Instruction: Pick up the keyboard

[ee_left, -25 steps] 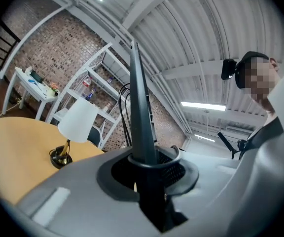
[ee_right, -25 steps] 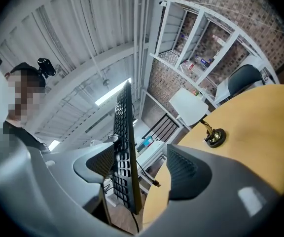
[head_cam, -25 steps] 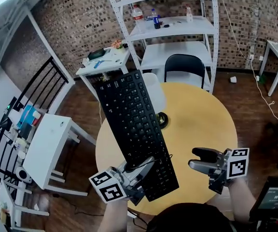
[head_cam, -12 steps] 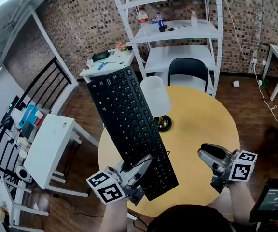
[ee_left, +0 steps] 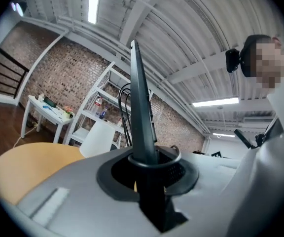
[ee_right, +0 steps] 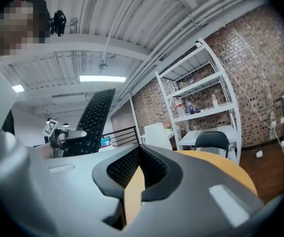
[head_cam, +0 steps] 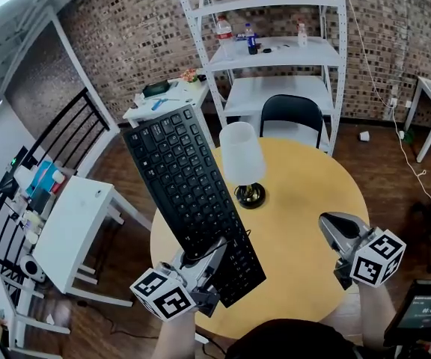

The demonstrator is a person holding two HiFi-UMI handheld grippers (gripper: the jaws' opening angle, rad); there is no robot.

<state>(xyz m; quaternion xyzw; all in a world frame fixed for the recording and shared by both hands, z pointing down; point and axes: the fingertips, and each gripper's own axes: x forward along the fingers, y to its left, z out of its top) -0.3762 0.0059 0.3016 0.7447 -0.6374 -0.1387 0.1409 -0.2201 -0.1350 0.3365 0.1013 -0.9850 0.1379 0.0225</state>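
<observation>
In the head view the long black keyboard (head_cam: pixel 187 194) hangs lifted above the round yellow table (head_cam: pixel 305 200), its far end tilted up to the left. My left gripper (head_cam: pixel 204 262) is shut on its near end. The left gripper view shows the keyboard (ee_left: pixel 141 107) edge-on, standing upright between the jaws of the left gripper (ee_left: pixel 144 164). My right gripper (head_cam: pixel 334 226) hovers over the table's right side, shut and with nothing in it. In the right gripper view the right gripper (ee_right: pixel 138 149) has its pads together, and the keyboard (ee_right: pixel 95 115) rises at the left.
A lamp with a white shade (head_cam: pixel 242 152) stands mid-table beside the keyboard. A black chair (head_cam: pixel 292 114) and white shelving (head_cam: pixel 268 51) lie behind the table. A white side table (head_cam: pixel 77 219) and black railing (head_cam: pixel 51 140) are at the left.
The right gripper's jaws have closed from wide open, and it rolled and drifted right. The left gripper carried the keyboard higher and to the left, uncovering the lamp.
</observation>
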